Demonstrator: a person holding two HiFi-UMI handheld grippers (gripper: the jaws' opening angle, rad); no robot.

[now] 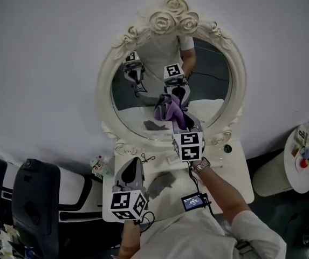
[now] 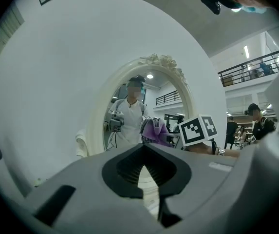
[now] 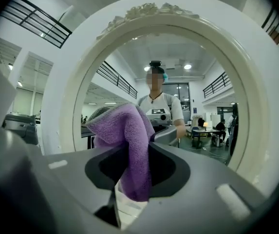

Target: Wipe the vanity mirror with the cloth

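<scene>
**Left gripper**: held low over the near left of the table, well short of the glass. Its jaws are together with nothing between them.

**Mirror**: an oval in a cream, rose-topped frame, standing upright at the far edge of the table against a pale wall.

**Cloth**: purple and bunched, at the lower middle of the glass. It appears to press on the glass, though the folds hide the point of contact.

**Right gripper**: just right of centre, reaching in to the mirror. Its jaws are clamped on the cloth, with one fold hanging down between them and a wad standing out ahead of the tips.

**Step in hand**: most likely wiping the lower part of the glass, with the upper and outer parts probably still to cover.

**Doing it well**:
- Hold the wad ahead of the jaw tips so only fabric meets the glass.
- Press lightly and evenly, since a free-standing mirror may tip or slide back.
- Run overlapping strokes from left to right, out to the frame.
- The free left gripper could steady the frame.
</scene>
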